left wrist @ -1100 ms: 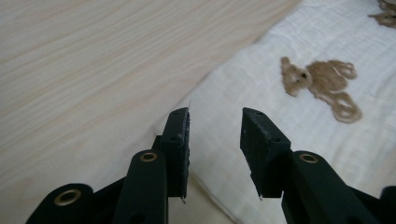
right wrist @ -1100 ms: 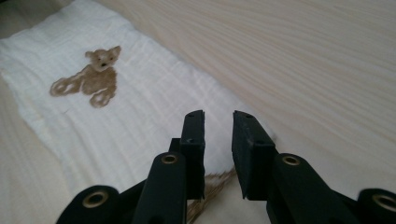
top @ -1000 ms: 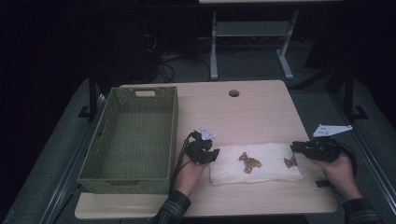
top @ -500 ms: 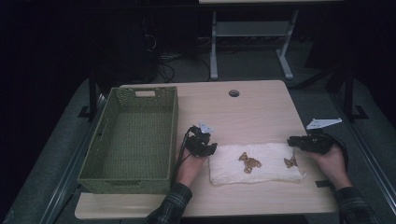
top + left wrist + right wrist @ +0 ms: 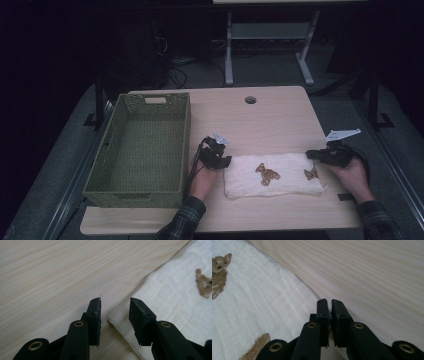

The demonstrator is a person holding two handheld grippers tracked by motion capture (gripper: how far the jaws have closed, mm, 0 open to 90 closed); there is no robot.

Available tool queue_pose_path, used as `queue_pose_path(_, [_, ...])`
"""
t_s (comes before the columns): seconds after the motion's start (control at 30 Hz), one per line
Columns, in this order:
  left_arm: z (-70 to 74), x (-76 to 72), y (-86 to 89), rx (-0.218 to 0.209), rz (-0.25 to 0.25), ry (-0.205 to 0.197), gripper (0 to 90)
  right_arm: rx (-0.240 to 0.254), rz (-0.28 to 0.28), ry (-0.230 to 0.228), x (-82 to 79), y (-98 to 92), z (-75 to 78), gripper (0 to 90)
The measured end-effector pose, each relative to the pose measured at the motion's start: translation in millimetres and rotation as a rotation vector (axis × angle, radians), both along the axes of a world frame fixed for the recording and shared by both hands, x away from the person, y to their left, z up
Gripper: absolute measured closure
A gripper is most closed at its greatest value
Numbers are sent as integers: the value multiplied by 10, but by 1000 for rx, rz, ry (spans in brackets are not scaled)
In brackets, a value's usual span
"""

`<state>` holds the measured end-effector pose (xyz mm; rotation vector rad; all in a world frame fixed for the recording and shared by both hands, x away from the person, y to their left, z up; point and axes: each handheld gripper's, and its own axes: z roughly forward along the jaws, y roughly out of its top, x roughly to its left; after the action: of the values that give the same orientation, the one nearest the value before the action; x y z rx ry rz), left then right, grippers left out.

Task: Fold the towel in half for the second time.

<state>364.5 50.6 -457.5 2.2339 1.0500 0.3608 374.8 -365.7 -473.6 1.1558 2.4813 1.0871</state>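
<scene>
Pale wood table [image 5: 280, 117], dark room behind. Folded white cloth [image 5: 272, 175] (little brown bear prints on it) lies near the front edge. Left gripper [image 5: 115, 307] sits at its left corner, jaws apart around the edge, not pinching. Right gripper [image 5: 329, 305] at the right edge has just been closing, pads nearly together; can't tell if cloth's caught. Green basket [image 5: 102, 185] sits off left.

A: What's the room like on your feed?

B: Pretty dark from where I'm sitting. The light wood surface [image 5: 280, 120] has a round cable hole [image 5: 250, 100] near its far edge. Grey floor [image 5: 65, 150] all around it.

A: Anything behind?

B: A white-legged desk frame [image 5: 270, 45] at the back, and a tangle of cables [image 5: 175, 70] on the floor beside it.
</scene>
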Motion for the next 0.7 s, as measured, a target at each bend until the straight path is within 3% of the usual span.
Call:
queue_pose_path(0.07, [-31,17,5,8,-3,4,625,0,3,0,-1,1,0,853])
queue_pose_path(0.13, [-48,30,9,-19,-13,10,652,-1,4,1,0,1,1,860])
queue_pose_path(0.17, [-48,30,9,-19,-13,10,725,-1,4,1,0,1,1,860])
queue_pose_path(0.2, [-48,30,3,-25,-21,14,725,-5,4,-1,1,6,4,864])
queue_pose_path(0.3, [-37,23,-28,-21,-27,19,841,-19,-8,-2,7,25,16,868])
queue_pose_path(0.4, [-3,37,-22,-33,-11,7,857,-37,-19,-20,51,13,28,870])
queue_pose_path(0.6, [106,103,16,-72,23,-45,860,-9,-54,-52,189,-56,96,872])
queue_pose_path(0.7, [143,140,4,-61,36,-76,860,-8,-67,-77,256,-52,140,872])
